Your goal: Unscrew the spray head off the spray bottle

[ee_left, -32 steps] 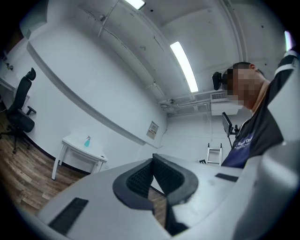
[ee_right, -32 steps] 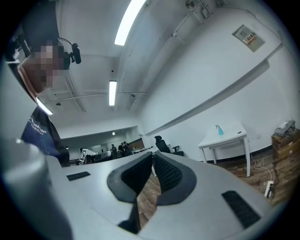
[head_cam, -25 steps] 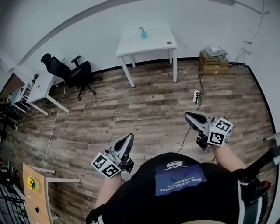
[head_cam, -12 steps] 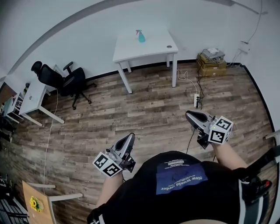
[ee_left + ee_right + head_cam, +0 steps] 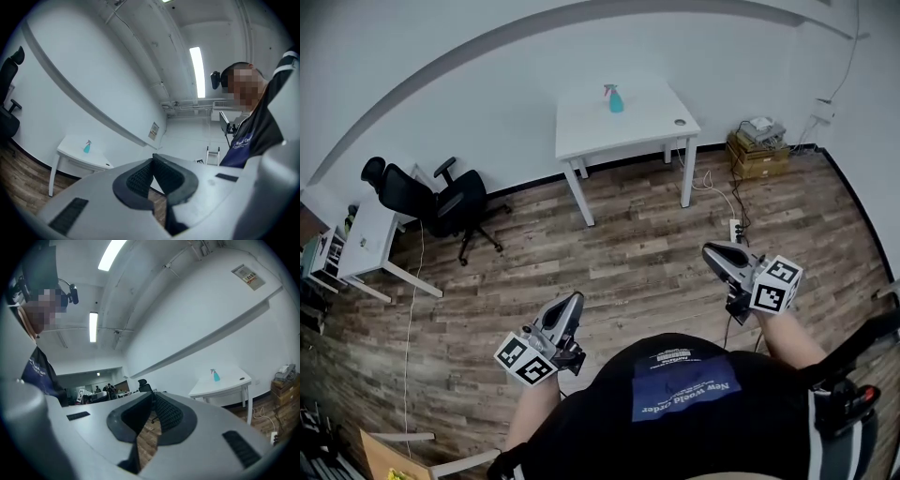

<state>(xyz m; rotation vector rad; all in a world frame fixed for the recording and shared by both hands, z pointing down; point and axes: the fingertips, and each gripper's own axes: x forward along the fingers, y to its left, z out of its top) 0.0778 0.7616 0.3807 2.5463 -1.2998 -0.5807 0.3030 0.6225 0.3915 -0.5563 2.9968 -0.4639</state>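
A small teal spray bottle [image 5: 615,98] with a pale spray head stands upright on a white table [image 5: 581,127] against the far wall. It also shows tiny in the left gripper view as the bottle [image 5: 86,147] and in the right gripper view as the bottle [image 5: 215,376]. My left gripper [image 5: 574,303] is shut and empty, held low near my body, far from the table. My right gripper [image 5: 709,250] is shut and empty too, at about the same distance. In each gripper view the jaws meet with nothing between them.
Wood-plank floor lies between me and the white table. A black office chair [image 5: 441,199] stands at the left beside a second white desk [image 5: 366,244]. Cardboard boxes [image 5: 757,150] and a power strip [image 5: 737,228] with cables sit right of the table.
The white table with the bottle has come nearer and shifted right in the head view. Both grippers stay shut at my sides. The yellow flower at bottom left has slid out of view.
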